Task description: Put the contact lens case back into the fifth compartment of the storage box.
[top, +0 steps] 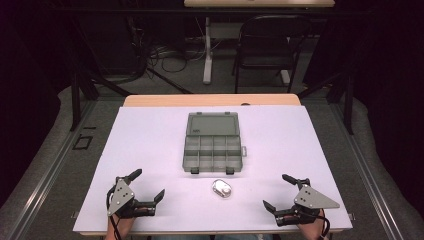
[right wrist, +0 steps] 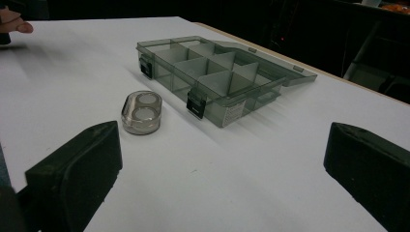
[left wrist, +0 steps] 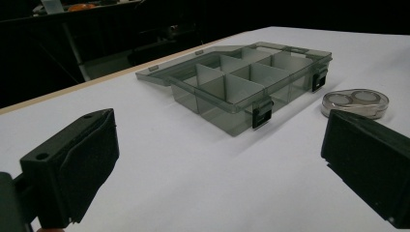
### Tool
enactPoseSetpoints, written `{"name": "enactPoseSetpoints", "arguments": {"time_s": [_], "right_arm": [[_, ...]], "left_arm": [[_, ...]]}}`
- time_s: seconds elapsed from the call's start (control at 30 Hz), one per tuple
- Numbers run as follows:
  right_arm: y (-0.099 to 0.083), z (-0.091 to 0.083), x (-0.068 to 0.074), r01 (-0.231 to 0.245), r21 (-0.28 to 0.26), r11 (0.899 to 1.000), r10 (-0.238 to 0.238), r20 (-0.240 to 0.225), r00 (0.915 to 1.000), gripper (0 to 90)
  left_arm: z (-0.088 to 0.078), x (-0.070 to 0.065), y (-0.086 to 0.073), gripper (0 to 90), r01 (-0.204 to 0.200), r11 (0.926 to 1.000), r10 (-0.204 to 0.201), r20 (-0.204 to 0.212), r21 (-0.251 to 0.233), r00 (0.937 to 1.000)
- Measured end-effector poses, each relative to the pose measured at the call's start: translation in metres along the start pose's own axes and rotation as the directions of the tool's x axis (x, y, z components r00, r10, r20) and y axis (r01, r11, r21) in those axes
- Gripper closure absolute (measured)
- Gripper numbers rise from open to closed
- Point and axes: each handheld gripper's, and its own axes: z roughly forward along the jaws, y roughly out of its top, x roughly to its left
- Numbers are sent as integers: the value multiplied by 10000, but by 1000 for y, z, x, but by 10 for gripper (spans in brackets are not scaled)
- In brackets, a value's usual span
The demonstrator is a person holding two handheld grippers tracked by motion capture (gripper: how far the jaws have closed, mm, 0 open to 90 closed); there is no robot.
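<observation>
Both idle at near edge of white surface [top: 150, 135]: left gripper [top: 148, 186] and right gripper [top: 280, 192] spread wide, empty. Compartment box [top: 213, 144] lies open mid-surface; small oval case [top: 221, 188] just before it. Nothing begun; likely next, reach for the case.

bench [top: 150, 150]: white top, tan wood far edge | organizer box [top: 214, 145]: smoky translucent grey, black latches | small oval case [top: 221, 188]: clear, two pale round discs inside | left claw [top: 148, 185], right claw [top: 279, 191]: black, grey plates | floor: grey
</observation>
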Motion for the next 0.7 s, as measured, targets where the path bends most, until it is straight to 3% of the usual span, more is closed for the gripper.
{"name": "enactPoseSetpoints", "arguments": {"time_s": [0.13, 0.7], "right_arm": [[1, 0, 1, 79, 70, 9999, -80, 16, 10000, 0], [12, 10, 6, 84, 209, 9997, -80, -215, 9997, 0]], "left_arm": [[-1, 0, 2, 1, 77, 9999, -78, -25, -154, 10000], [1, -1, 2, 1, -87, 10000, 87, -61, 46, 9999]]}}
